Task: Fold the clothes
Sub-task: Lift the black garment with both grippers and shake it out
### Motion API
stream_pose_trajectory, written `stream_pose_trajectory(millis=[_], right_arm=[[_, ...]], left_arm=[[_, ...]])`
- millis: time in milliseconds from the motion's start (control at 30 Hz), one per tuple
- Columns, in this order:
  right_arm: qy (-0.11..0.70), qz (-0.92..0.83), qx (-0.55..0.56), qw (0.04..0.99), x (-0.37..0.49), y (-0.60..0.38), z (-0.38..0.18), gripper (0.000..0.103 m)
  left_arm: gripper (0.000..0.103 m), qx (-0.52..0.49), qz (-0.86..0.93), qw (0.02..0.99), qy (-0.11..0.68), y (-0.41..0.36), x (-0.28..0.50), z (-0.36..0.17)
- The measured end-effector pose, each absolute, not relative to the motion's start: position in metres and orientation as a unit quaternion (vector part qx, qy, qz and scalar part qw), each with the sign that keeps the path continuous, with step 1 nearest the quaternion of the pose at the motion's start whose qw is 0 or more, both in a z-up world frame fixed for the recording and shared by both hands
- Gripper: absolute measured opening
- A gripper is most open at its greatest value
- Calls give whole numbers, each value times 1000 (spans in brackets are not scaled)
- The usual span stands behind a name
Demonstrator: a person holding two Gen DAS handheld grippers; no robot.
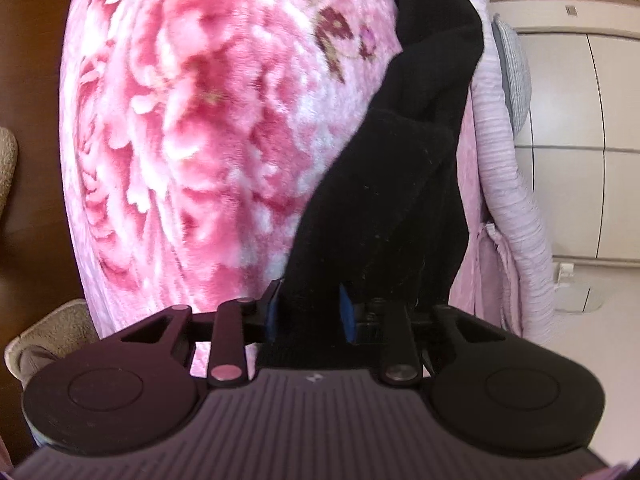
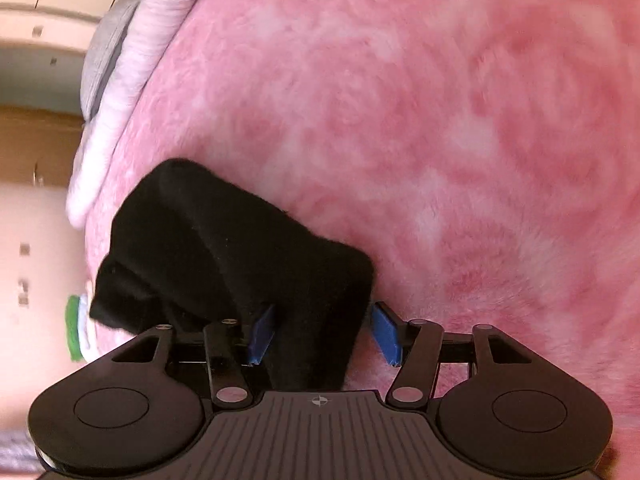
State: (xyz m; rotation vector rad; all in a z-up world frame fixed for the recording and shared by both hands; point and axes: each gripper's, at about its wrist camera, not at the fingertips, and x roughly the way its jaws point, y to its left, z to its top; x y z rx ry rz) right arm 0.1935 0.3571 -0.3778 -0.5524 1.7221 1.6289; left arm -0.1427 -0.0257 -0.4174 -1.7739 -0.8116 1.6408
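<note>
A black garment [image 1: 400, 184] stretches in a long bunched strip across a pink floral blanket [image 1: 200, 120] on a bed. My left gripper [image 1: 309, 312] is shut on its near end, the cloth filling the gap between the blue pads. In the right wrist view the garment [image 2: 224, 248] lies in a thick folded lump on the blanket [image 2: 440, 120]. My right gripper [image 2: 324, 336] is open around one end of it. The cloth rests against the left pad, and a strip of pink shows between it and the right pad [image 2: 386, 336].
A lilac ribbed quilt [image 1: 516, 200] and a grey pillow [image 1: 514, 76] lie along the bed's right side, with white cabinets [image 1: 580, 120] behind. Beige fluffy slippers [image 1: 52, 336] sit on the brown floor at the left. A green and white object [image 2: 76, 328] lies at the bed's edge.
</note>
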Motion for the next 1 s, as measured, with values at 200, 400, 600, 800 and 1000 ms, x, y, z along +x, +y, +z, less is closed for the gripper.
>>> stream_pose_trajectory(millis=[200, 400, 600, 800, 1000], right_arm=[[684, 625, -181, 329, 192, 361, -388, 55], [670, 636, -212, 318, 170, 371, -377, 10], [651, 694, -137, 277, 170, 367, -282, 9], [585, 787, -64, 186, 123, 377, -153, 9], [508, 853, 33, 117, 56, 374, -25, 9]], left_arm=[[23, -670, 600, 309, -310, -3, -145, -418], [9, -648, 618, 356, -265, 7, -160, -374], [7, -543, 668, 434, -265, 15, -206, -253], [7, -414, 706, 511, -265, 41, -272, -108], [7, -312, 697, 586, -272, 51, -350, 33]])
